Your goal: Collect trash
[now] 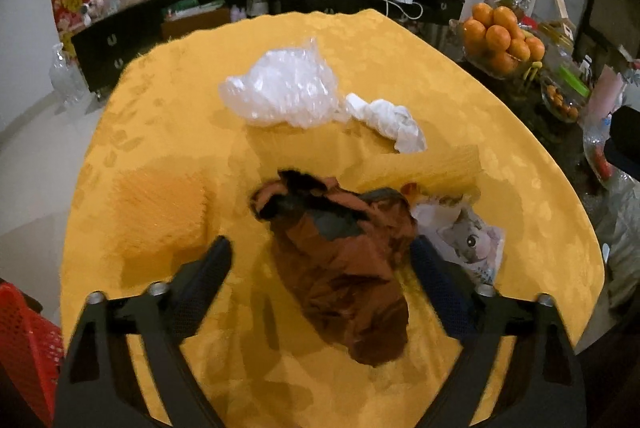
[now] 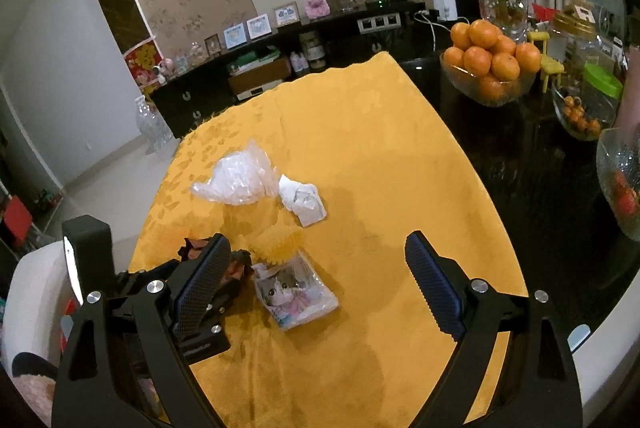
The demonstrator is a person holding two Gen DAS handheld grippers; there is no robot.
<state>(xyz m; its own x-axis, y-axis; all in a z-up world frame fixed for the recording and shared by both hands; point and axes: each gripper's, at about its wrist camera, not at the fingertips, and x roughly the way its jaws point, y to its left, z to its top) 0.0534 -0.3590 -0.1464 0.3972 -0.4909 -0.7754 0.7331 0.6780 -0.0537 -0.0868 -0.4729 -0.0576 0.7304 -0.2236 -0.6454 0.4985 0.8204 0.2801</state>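
Brown crumpled wrapper (image 1: 340, 260) on yellow cloth (image 1: 160, 131), between left gripper (image 1: 324, 264) fingers (image 1: 204, 280)

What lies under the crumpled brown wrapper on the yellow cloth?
Only the yellow tablecloth shows around the brown wrapper. Its right edge overlaps the cat-print packet. Anything directly beneath is covered.

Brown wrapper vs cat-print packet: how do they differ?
The brown wrapper is dark, opaque and crumpled into a lump; the cat-print packet is pale, printed and lies nearly flat. The wrapper sits between the left tongs; the packet lies just outside them. Both rest on the yellow tablecloth.
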